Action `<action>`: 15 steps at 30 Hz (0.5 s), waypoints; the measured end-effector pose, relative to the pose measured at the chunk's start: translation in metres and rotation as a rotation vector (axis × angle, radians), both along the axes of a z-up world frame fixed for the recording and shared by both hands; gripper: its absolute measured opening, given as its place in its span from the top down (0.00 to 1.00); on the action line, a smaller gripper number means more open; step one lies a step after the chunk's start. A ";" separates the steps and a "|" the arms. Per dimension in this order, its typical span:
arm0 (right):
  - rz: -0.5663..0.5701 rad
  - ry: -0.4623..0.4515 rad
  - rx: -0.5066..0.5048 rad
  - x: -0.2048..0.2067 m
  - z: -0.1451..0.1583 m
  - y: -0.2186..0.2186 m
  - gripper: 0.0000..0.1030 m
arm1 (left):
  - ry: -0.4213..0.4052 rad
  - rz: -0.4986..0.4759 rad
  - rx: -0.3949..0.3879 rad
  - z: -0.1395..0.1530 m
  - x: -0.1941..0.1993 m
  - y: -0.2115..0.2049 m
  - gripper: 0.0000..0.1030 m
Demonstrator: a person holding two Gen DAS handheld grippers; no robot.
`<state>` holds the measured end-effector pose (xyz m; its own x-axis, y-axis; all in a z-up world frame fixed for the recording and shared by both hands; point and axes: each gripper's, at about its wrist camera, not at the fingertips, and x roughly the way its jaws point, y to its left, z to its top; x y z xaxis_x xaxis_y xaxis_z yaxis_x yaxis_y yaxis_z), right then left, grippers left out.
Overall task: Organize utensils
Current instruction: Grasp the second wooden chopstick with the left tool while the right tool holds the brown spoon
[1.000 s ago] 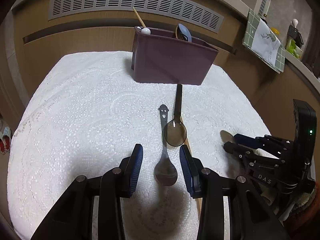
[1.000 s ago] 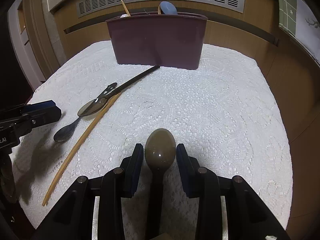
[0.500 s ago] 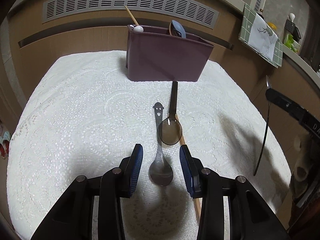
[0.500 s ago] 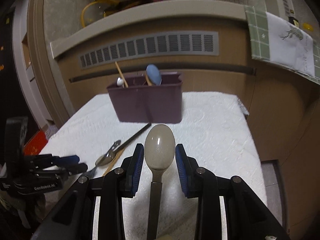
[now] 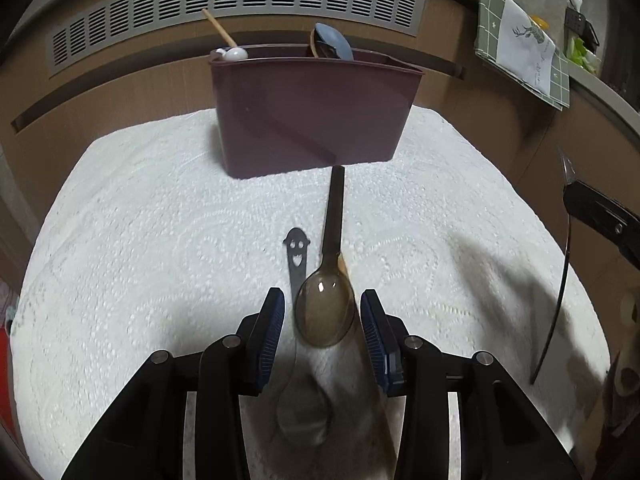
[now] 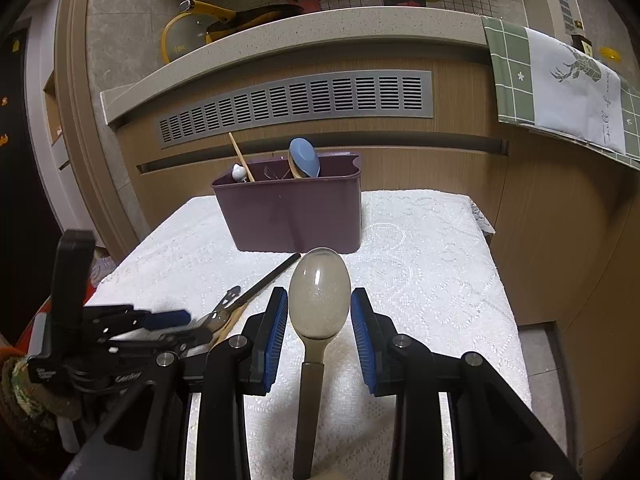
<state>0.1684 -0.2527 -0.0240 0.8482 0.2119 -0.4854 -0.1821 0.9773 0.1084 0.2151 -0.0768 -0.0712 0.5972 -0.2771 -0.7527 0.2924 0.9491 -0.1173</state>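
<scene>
Evidently the right tongs (image 6: pixel 319 316) carry a brown spoon (image 6: pixel 319 294) raised above the tabletop (image 6: pixel 432 264), though their spread tips leave the grip unclear. Left tongs (image 5: pixel 322 324), spread, straddle another spoon (image 5: pixel 325 308) lying near the purple bin (image 5: pixel 316 116).

You had lots of bare white cloth (image 6: pixel 432 280) on the right side to pass. The purple box (image 6: pixel 296 216) blocked the back, and spoons (image 5: pixel 324 308) lay between your left gripper's (image 5: pixel 322 322) fingers.
</scene>
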 end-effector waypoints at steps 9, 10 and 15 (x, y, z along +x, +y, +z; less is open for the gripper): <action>-0.013 0.010 -0.003 0.000 -0.004 -0.002 0.71 | 0.053 -0.047 -0.048 0.004 -0.036 0.014 0.60; -0.016 0.013 -0.001 0.001 -0.005 -0.002 0.71 | 0.066 -0.053 -0.065 0.004 -0.041 0.016 0.60; -0.013 0.027 0.013 0.005 -0.008 0.000 0.71 | 0.128 -0.109 -0.099 0.002 -0.037 -0.003 0.74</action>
<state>0.1739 -0.2525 -0.0315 0.8375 0.2077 -0.5054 -0.1666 0.9780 0.1257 0.1782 -0.0793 -0.0692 0.4605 -0.4110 -0.7868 0.3694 0.8947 -0.2511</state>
